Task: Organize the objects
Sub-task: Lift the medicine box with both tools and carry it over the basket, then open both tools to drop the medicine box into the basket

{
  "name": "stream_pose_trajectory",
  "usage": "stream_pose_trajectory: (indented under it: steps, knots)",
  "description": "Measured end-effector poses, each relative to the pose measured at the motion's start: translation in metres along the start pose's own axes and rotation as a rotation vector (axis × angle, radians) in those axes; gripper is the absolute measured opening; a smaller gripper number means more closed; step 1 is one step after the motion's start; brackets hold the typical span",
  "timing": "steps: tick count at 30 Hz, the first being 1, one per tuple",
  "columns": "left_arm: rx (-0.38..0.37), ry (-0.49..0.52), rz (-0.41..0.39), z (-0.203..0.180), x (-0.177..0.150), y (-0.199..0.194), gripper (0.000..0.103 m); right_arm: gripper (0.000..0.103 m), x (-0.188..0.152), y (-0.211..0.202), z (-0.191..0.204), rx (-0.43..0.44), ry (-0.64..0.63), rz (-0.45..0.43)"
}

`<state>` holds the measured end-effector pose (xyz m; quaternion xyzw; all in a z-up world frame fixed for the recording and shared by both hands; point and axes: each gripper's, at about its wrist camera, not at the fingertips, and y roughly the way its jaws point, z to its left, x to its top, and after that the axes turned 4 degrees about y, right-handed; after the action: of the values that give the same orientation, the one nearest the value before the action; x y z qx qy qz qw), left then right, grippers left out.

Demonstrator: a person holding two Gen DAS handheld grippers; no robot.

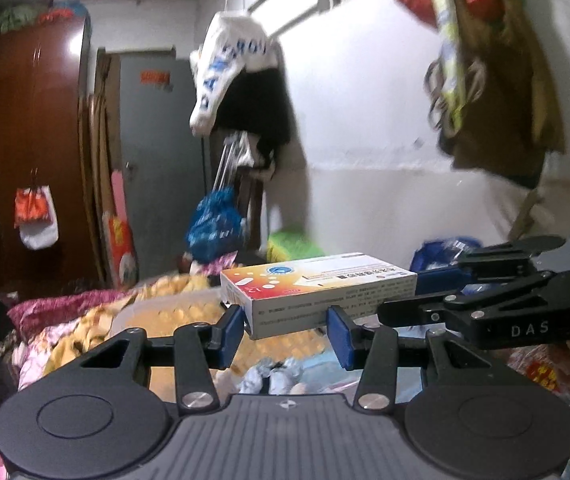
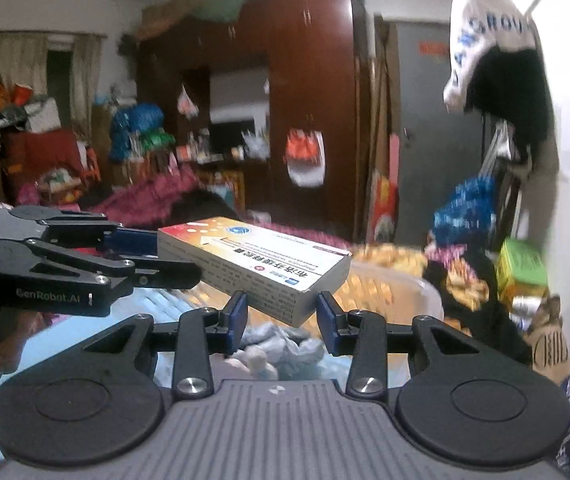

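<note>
A white medicine box [image 1: 317, 284] with an orange and red corner hangs in the air, slightly tilted. In the left wrist view my left gripper [image 1: 285, 332] has its blue pads on either side of the box's near left corner. My right gripper [image 1: 399, 296] comes in from the right and clamps the box's other end. In the right wrist view the same box [image 2: 253, 256] sits between the pads of the right gripper [image 2: 281, 320]. There the left gripper [image 2: 177, 258] reaches in from the left, and a hand shows behind it.
Below the box stands a clear plastic tub [image 1: 157, 312] [image 2: 405, 284] holding pale blue bundles [image 2: 281, 348]. It rests on a bed with yellow and pink blankets [image 1: 65, 312]. A dark wardrobe [image 2: 309, 100], hanging bags [image 1: 229, 72] and a white wall [image 1: 365, 140] surround the bed.
</note>
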<state>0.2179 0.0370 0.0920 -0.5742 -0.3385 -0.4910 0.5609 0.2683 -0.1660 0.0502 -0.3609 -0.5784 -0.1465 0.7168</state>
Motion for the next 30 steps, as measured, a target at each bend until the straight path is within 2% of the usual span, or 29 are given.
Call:
stream_pose_trajectory:
  steps: [7,14,18,19,21,25,27,30]
  knots:
    - [-0.011,-0.051,0.169,0.018,0.001,0.046,0.050,0.042,0.005,0.026,-0.008,-0.046,0.024,0.160]
    - [0.001,-0.049,0.282,0.014,0.003,0.066,0.050,0.046,0.018,0.040,-0.016,-0.088,0.017,0.285]
    - [0.006,-0.061,0.310,0.014,-0.003,0.074,0.051,0.048,0.017,0.041,-0.017,-0.080,0.015,0.309]
    - [0.019,-0.066,0.315,0.015,-0.004,0.076,0.053,0.049,0.017,0.041,-0.017,-0.077,0.017,0.312]
    - [0.037,-0.069,0.320,0.015,-0.004,0.076,0.064,0.053,0.020,0.042,-0.017,-0.085,0.009,0.310]
    - [0.068,-0.051,0.290,0.015,-0.001,0.064,0.073,0.068,0.028,0.033,-0.018,-0.110,0.004,0.269]
    - [0.075,-0.059,0.254,0.018,0.002,0.050,0.075,0.073,0.033,0.017,-0.019,-0.113,0.005,0.216]
    - [0.079,-0.081,0.188,0.024,0.006,0.020,0.078,0.089,0.037,-0.017,-0.012,-0.094,0.009,0.111]
